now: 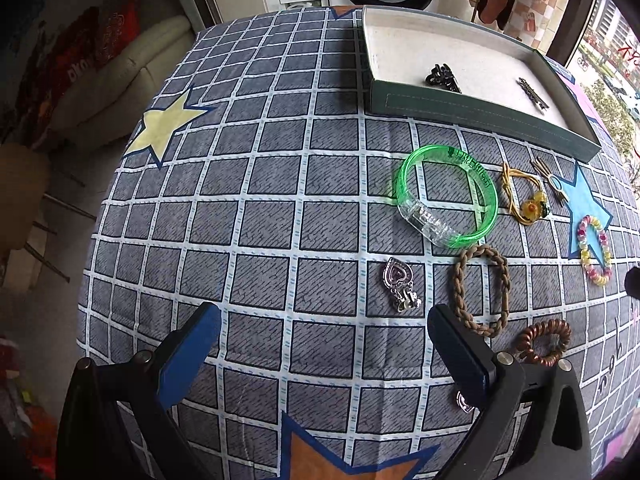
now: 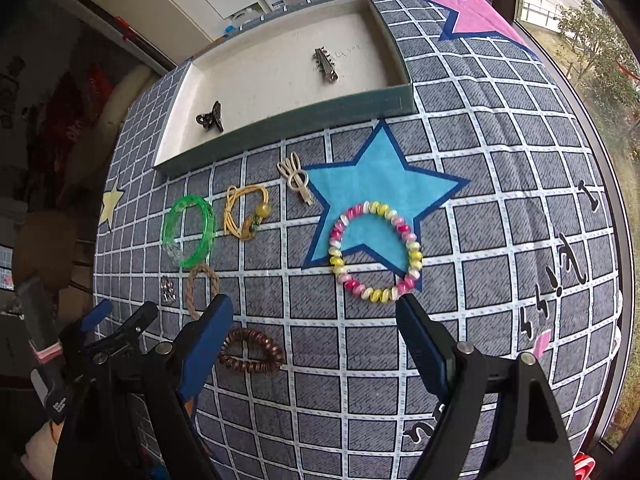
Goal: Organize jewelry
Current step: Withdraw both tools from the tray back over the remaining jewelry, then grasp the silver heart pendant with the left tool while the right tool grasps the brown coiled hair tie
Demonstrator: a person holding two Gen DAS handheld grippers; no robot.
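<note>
Right wrist view: jewelry lies loose on the checked table [image 2: 500, 208]; sorting is barely begun, I judge.
Tray [image 2: 304, 120], upper left, holds two clips; right gripper [image 2: 314, 306] jaws gape empty below the pastel coil bracelet [image 2: 376, 251], left gripper [image 1: 324, 312] likewise near the heart charm [image 1: 400, 284]; next, descend and pinch.

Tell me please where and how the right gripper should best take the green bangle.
Grip the green bangle across its thin green rim, probably on the side away from the clear block. It lies flat, so come from above: one finger inside the ring, one outside. The right gripper is open.
</note>
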